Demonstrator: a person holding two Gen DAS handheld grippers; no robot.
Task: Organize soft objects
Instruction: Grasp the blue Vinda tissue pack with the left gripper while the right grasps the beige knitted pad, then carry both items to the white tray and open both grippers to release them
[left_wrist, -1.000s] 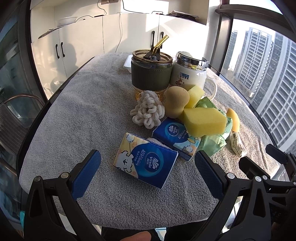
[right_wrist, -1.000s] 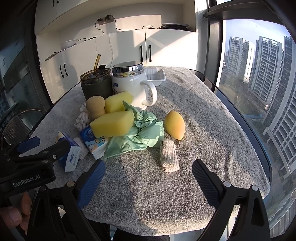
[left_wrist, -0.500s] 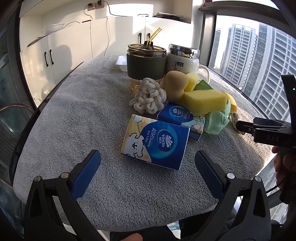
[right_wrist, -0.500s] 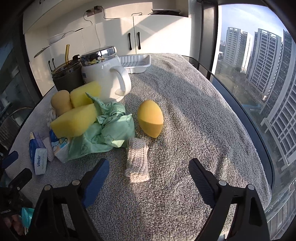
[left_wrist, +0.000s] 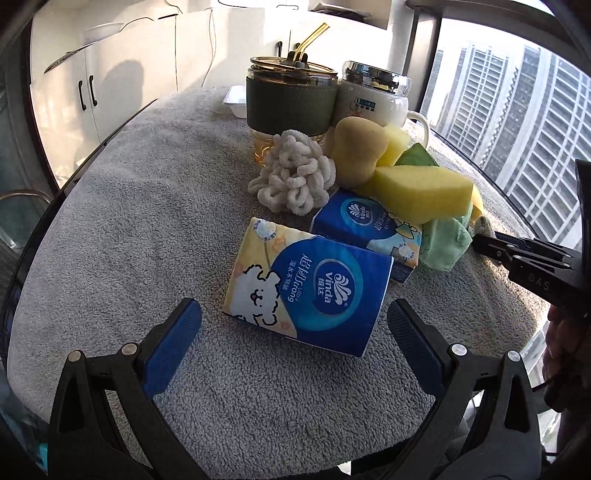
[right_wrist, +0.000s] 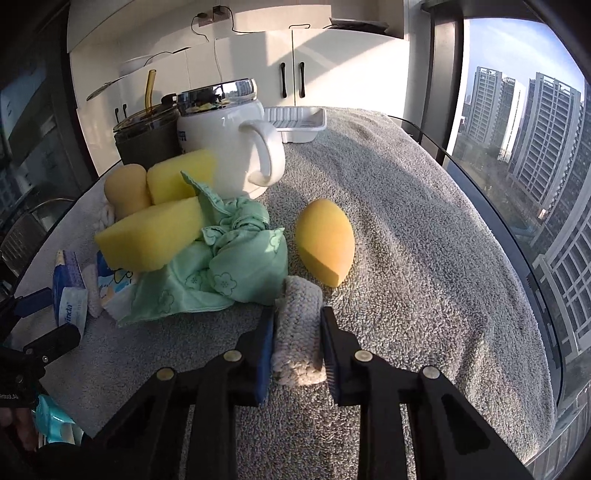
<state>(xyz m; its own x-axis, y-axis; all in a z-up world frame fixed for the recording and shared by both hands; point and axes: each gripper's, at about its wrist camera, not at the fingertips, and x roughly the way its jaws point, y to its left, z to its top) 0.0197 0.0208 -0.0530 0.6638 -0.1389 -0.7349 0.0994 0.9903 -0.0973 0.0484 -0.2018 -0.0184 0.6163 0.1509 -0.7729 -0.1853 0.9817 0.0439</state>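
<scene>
The right gripper (right_wrist: 297, 332) has just been closing and now pinches the knitted pad (right_wrist: 298, 332) between its fingers, the pad lying on the grey towel (right_wrist: 406, 258) just beside the green cloth (right_wrist: 236, 269) and egg sponge (right_wrist: 325, 245). The left gripper (left_wrist: 293, 345) (fingers wide apart, holding nothing) hovers just before the tissue pack (left_wrist: 310, 291).

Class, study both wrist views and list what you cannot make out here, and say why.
- Contents of the white mug: hidden by its lid, both views.
- Underside of the knitted pad, which the right gripper has just closed on: against the towel.
- Second tissue pack: partly covered by the yellow sponge, left wrist view.
</scene>
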